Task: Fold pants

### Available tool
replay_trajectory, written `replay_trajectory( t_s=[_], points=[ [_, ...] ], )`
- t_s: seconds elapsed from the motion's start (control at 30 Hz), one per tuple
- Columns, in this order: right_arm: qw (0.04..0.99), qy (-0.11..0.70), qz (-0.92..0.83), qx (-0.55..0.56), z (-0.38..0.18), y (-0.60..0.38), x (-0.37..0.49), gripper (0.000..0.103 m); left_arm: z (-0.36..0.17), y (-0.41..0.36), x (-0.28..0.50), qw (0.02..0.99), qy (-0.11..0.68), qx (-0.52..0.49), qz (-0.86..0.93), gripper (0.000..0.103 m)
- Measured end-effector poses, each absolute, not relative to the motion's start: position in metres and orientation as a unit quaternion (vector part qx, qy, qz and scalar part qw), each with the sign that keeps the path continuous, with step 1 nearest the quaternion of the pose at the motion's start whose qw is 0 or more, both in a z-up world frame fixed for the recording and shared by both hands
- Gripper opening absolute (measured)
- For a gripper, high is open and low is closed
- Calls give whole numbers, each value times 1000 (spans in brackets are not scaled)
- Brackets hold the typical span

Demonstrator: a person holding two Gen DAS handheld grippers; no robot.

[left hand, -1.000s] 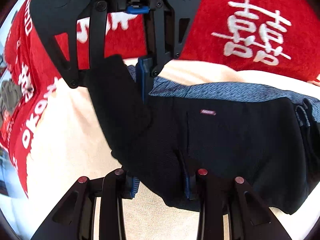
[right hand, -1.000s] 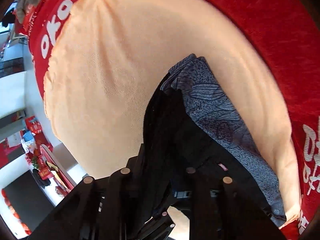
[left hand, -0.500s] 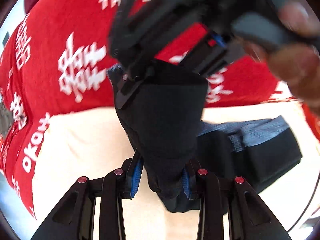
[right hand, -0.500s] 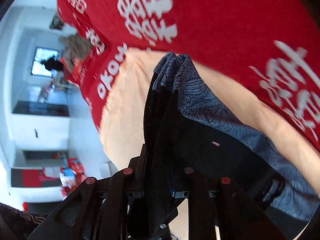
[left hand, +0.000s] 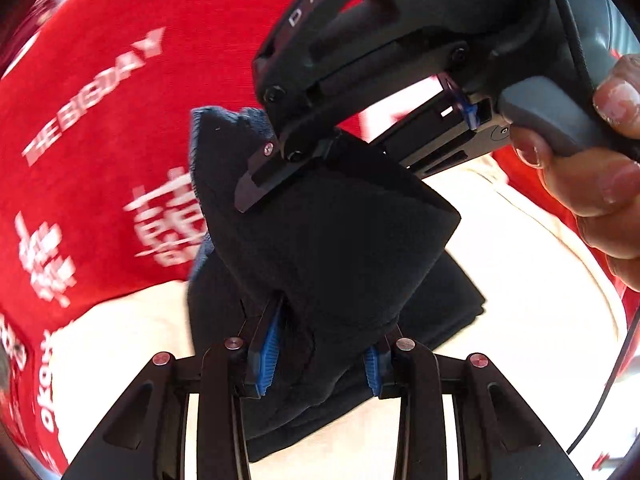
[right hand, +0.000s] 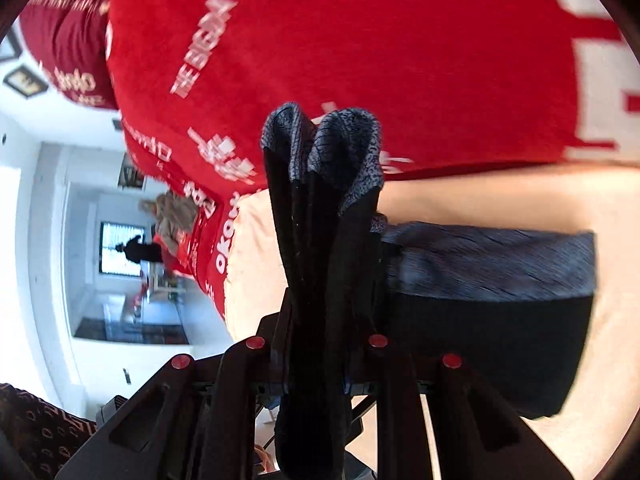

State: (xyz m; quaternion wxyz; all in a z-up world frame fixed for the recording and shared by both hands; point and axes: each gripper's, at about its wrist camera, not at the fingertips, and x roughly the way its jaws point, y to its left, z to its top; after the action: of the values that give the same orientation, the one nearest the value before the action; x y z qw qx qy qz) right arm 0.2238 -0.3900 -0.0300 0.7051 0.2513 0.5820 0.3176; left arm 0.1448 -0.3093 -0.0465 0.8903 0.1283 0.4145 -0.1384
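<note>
Two black two-finger grippers pinched the same garment: soft black knit pants (left hand: 336, 248) with a mottled grey-blue waistband (right hand: 480, 260). In the left wrist view, the left gripper (left hand: 320, 356) had its blue ribbed pads (left hand: 268, 344) pressed against a thick bunched fold of the matte fabric at 6 o'clock, while the right gripper (left hand: 256, 184), held by a bare hand (left hand: 592, 184) at 3 o'clock, clamped the upper edge near centre, though its lower finger was hidden behind the cloth. In the right wrist view, the right gripper's fingertips were buried under a lifted, pleated column of fabric rising toward 12 o'clock. The rest of the pants lay folded flat on a cream fuzzy towel (right hand: 500, 196) spread over a plush red blanket with white lettering (right hand: 360, 40); motion blur smeared the lettering.
</note>
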Motion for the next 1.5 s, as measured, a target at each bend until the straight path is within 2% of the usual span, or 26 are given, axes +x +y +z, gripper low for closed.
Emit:
replay_trajectory(
  t_s=[0.3,0.37,0.43,0.5,0.53,0.57,0.6,0.73,0.83,0.9,1.03,1.13,1.17,1.2,1.5],
  points=[
    [696,599,256,301,-124,-493,213,22,-112,-387,157,851,461,188,-165,36],
    [691,602,253,310,-139,-501,212,22,-121,-390,159,844,469,198,-166,51],
    [691,600,252,313,-146,-504,210,23,-125,-387,163,837,484,188,-171,55],
    [691,600,250,317,-149,-504,207,23,-126,-382,165,834,492,181,-176,55],
    [692,599,248,317,-149,-504,205,24,-125,-377,165,831,497,179,-175,61],
    [694,598,246,315,-149,-504,205,24,-124,-375,165,831,499,177,-171,71],
    [696,599,244,311,-148,-504,204,25,-123,-372,164,832,499,173,-168,74],
    [709,605,235,274,-135,-496,200,26,-107,-351,158,838,490,169,-172,74],
    [712,614,222,259,-127,-493,197,32,-99,-334,157,843,487,163,-159,74],
    [709,624,207,256,-124,-495,190,48,-93,-319,162,849,485,155,-145,74],
    [707,633,183,259,-122,-510,164,48,-89,-283,174,856,488,131,-107,74],
    [705,633,180,264,-120,-512,149,43,-98,-255,189,849,514,99,-77,74],
    [709,633,180,254,-119,-511,147,28,-101,-248,190,845,524,85,-70,74],
    [713,634,179,239,-116,-510,147,20,-104,-239,195,839,536,66,-63,74],
    [729,670,97,100,-114,-489,140,19,-138,-212,201,795,605,-10,-48,74]
  ],
)
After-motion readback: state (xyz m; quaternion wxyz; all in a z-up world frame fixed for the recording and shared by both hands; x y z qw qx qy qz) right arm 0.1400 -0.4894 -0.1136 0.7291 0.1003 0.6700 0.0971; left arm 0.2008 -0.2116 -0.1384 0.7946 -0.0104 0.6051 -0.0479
